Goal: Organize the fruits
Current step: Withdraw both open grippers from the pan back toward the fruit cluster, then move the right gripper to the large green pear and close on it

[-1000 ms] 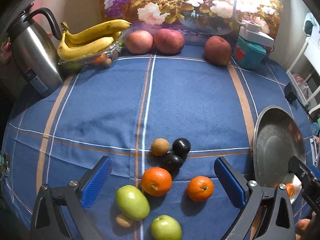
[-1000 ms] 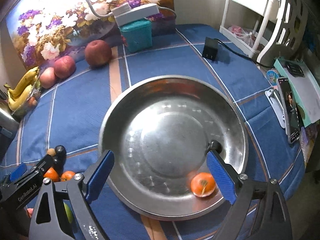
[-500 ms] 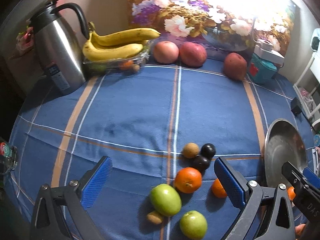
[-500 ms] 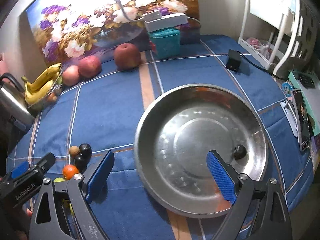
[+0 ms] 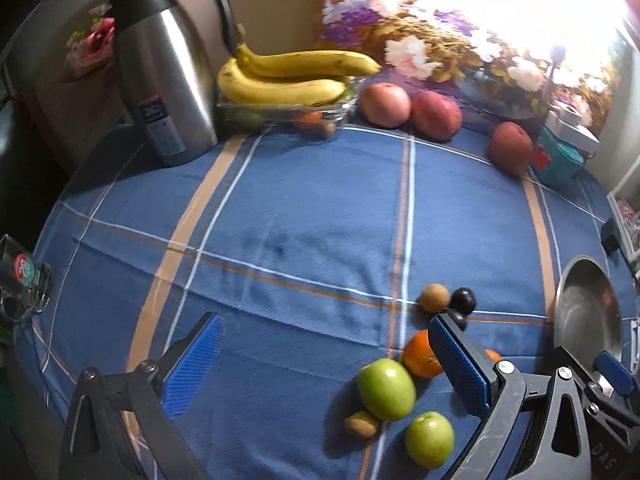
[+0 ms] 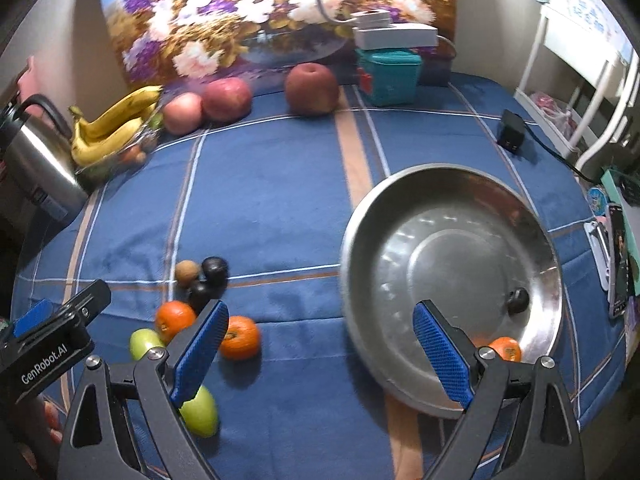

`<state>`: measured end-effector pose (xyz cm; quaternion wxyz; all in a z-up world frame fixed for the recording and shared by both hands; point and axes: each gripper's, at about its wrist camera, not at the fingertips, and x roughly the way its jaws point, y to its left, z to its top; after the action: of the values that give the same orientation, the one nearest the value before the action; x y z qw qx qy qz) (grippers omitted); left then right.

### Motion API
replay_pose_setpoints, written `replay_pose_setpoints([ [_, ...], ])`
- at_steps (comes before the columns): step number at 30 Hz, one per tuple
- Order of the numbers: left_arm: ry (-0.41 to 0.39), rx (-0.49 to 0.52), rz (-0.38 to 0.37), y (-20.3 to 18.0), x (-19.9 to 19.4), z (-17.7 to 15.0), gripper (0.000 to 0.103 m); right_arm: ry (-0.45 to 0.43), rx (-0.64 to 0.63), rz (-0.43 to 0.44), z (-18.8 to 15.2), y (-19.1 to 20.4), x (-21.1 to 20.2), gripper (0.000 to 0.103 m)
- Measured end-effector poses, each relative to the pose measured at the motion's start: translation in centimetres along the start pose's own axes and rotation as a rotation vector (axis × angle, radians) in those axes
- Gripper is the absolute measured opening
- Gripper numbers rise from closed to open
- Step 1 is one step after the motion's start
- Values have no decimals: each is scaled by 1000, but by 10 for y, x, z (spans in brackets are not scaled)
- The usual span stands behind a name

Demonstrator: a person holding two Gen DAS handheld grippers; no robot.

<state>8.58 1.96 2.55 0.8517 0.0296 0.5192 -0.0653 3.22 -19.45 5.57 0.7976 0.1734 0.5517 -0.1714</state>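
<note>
Blue checked tablecloth [image 5: 304, 216] with tan and white stripes, spread over the whole table. Near the front edge, a loose cluster of small fruit: two oranges, one [image 6: 173, 319] bright and dimpled beside the other [image 6: 240, 338], both round and glossy. Just behind, two dark plums [image 6: 215, 270] touching a brown, rough-skinned kiwi [image 6: 187, 273]. In front, two smooth green apples [image 5: 386, 389] [image 5: 429, 439], with a small brown nut-like fruit [image 5: 361, 424] tucked against the larger one.

To the right, a wide steel bowl [image 6: 400, 216], shallow and shiny, holding a third orange [image 6: 505, 349] by the near rim and a small dark fruit [image 6: 517, 300] further right, well apart from each other.

Left gripper [image 5: 324, 364] spread wide, nothing between the blue pads, hanging above bare cloth just left of the fruit cluster. Right gripper [image 6: 320, 344] likewise spread wide and empty, one pad over the apples and oranges, the other over the bowl's near rim.

Along the back: yellow bananas [image 5: 288, 76] on a clear tray, a steel jug [image 5: 164, 80] with black handle, three large red apples [image 6: 224, 98], a teal box [image 6: 388, 76], and a flower picture [image 6: 240, 12] against the wall.
</note>
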Motion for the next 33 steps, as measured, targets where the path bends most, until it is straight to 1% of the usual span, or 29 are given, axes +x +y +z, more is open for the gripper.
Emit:
replay_pose_setpoints([
  [2, 14, -5, 13, 6, 2, -2, 103, 12, -11, 19, 0, 7, 0, 94],
  [8, 61, -87, 21, 29, 10, -7, 103, 37, -13, 55, -1, 19, 3, 94],
  [12, 65, -84, 25, 31, 12, -12, 103, 73, -20, 67, -5, 27, 8, 94],
  [16, 83, -73, 15, 28, 16, -17, 103, 97, -39, 107, -10, 38, 11, 94],
  [21, 92, -68, 20, 27, 17, -26, 103, 142, -72, 106, -21, 49, 20, 94],
  [24, 102, -84, 3, 32, 18, -34, 103, 166, -75, 106, -28, 51, 25, 94],
  [33, 170, -113, -20, 45, 26, -58, 103, 226, -93, 101, -51, 55, 32, 94],
])
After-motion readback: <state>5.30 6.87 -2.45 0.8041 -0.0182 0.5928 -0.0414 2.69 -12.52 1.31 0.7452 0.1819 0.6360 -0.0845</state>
